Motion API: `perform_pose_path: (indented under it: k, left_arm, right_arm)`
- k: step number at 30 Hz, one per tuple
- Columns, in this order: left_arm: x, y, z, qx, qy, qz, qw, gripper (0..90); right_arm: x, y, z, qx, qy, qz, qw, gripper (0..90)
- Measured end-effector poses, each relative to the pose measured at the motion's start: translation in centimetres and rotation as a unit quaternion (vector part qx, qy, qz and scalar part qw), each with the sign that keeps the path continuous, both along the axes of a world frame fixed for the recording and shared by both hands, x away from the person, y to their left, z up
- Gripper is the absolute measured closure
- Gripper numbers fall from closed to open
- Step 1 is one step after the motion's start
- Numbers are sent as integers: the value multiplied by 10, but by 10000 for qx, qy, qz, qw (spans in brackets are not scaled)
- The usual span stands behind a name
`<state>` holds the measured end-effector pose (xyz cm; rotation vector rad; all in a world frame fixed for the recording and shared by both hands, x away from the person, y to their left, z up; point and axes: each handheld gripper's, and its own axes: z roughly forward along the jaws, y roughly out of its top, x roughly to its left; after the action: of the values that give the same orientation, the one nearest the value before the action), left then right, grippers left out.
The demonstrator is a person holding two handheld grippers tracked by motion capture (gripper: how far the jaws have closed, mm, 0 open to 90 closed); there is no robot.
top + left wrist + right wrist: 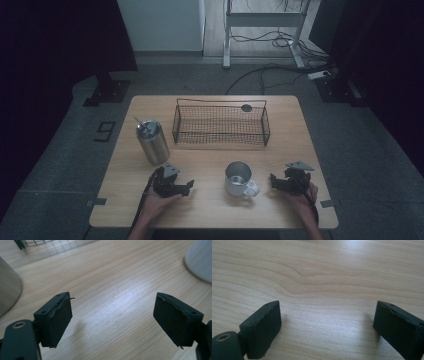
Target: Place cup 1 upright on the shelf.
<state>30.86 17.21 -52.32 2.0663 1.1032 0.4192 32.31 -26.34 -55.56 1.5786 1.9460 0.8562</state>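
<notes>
The wooden surface [210,210] carries everything here, its pale grain running across both gripper views. Largest on it is the black wire basket [220,122], set toward the far edge and near the middle; a corner of its mesh [50,243] shows at the top of the left gripper view. To the basket's left, just beside its near corner, a steel tumbler [153,142] stands upright with a lid and a thin straw; its curved wall [7,290] fills the left edge of the left gripper view.

Nearer the person, a metal mug [238,178] stands upright between the two hands, open end up, its white handle pointing toward the near right. Its pale wall [200,260] sits at the upper right of the left gripper view, apart from the jaws.

The left gripper [172,184] rests low over the surface to the left of the mug, well clear of it, held by the left hand [159,202]. Its jaws [113,315] stand spread with only bare wood between them. The right gripper [290,181] lies just right of the mug's handle, in the right hand [302,200]. Its jaws [327,327] are likewise spread apart over bare wood, pinching nothing.
</notes>
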Motion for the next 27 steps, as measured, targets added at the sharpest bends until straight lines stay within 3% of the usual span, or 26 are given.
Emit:
perform_pose_path:
  k: [8,16,27]
  left_arm:
    - [-3,9,12,-190,-123,-8,9997,154]
    - [-5,28,25,-372,-271,181,9988,150]
    - [-6,42,33,-400,-366,314,9980,148]
  right_arm:
    - [1,-1,0,1,-12,-55,10000,85]
    - [1,-1,0,1,-17,-64,10000,87]
    - [1,-2,0,4,-29,-74,10000,97]
